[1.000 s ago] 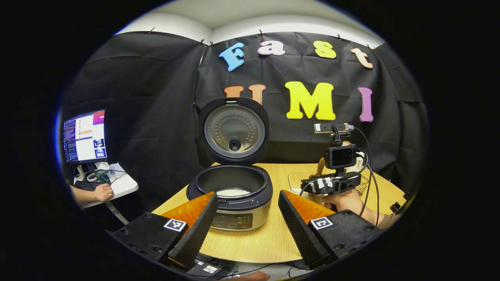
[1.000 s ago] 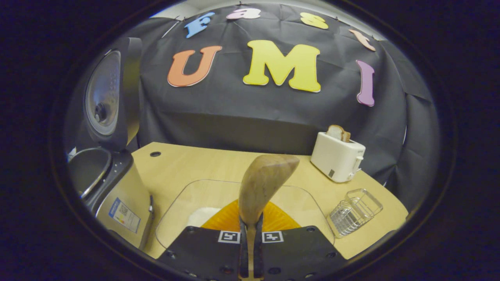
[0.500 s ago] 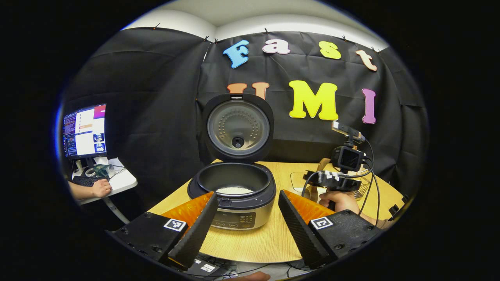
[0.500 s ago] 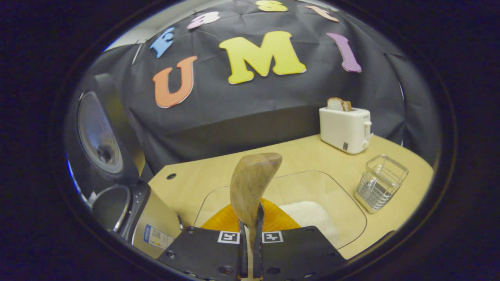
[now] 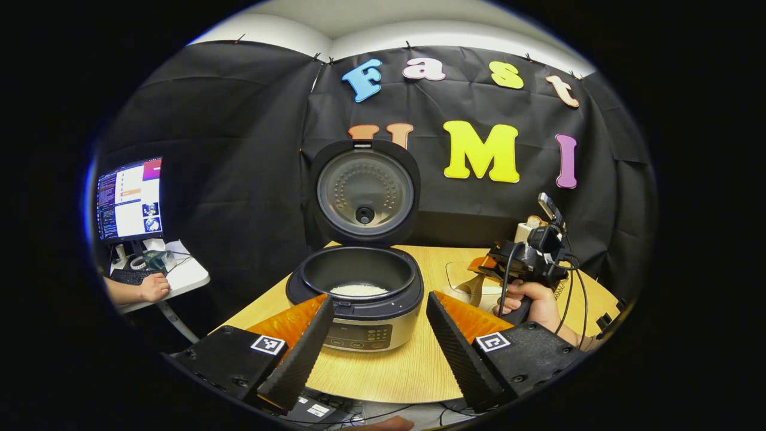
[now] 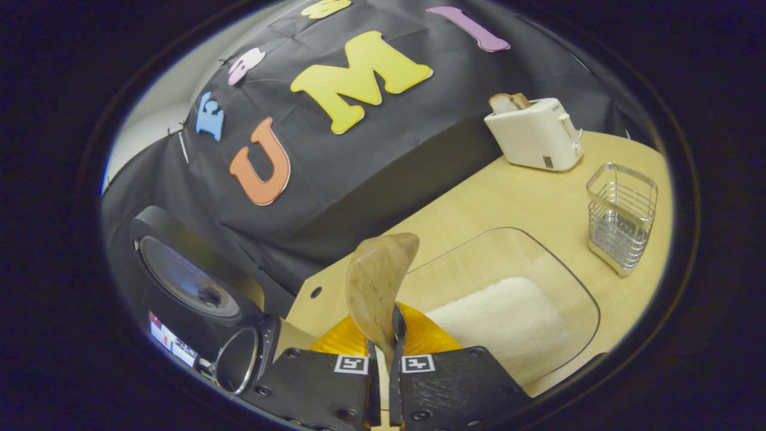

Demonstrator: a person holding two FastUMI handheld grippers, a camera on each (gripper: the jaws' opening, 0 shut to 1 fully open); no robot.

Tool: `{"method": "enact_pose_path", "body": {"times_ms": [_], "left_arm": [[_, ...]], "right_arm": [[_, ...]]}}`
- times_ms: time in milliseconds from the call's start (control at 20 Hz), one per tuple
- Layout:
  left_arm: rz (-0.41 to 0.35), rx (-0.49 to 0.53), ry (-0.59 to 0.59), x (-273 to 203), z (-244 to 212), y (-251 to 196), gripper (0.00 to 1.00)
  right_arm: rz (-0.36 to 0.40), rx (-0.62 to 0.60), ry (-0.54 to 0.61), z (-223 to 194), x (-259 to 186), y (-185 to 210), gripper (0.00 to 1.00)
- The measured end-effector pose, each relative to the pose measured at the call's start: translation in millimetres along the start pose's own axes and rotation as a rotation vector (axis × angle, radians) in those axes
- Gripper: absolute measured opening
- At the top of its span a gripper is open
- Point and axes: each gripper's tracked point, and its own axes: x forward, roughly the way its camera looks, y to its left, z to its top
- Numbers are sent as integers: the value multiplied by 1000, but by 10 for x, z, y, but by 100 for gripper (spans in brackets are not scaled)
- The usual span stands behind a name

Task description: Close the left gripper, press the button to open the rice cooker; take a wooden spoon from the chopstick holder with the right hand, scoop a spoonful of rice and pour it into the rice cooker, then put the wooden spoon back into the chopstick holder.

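Observation:
The rice cooker stands open on the table, lid upright, with a little white rice in its pot. My left gripper hangs open in front of it, holding nothing. My right gripper is shut on the handle of the wooden spoon, whose bowl points forward above the clear tray of rice. In the left gripper view the right gripper is rolled over the tray, a hand holding it. The wire chopstick holder stands at the right. The cooker's edge lies low at the left.
A white toaster with bread in it stands at the back of the wooden table. At far left a monitor sits on a side desk where a person's hand rests. The black cloth wall closes off the back.
My right gripper has rolled and tilted with the spoon, swinging away from the cooker toward the rice tray. The left gripper has stayed open and almost still.

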Motion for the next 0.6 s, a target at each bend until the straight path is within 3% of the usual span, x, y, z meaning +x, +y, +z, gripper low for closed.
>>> {"method": "enact_pose_path", "body": {"times_ms": [300,600], "left_arm": [[3,10,14,28,-44,19,100],[32,4,26,55,-71,82,100]], "right_arm": [[55,237,16,129,-17,-147,6],[77,340,-31,406,-195,-273,5]]}}
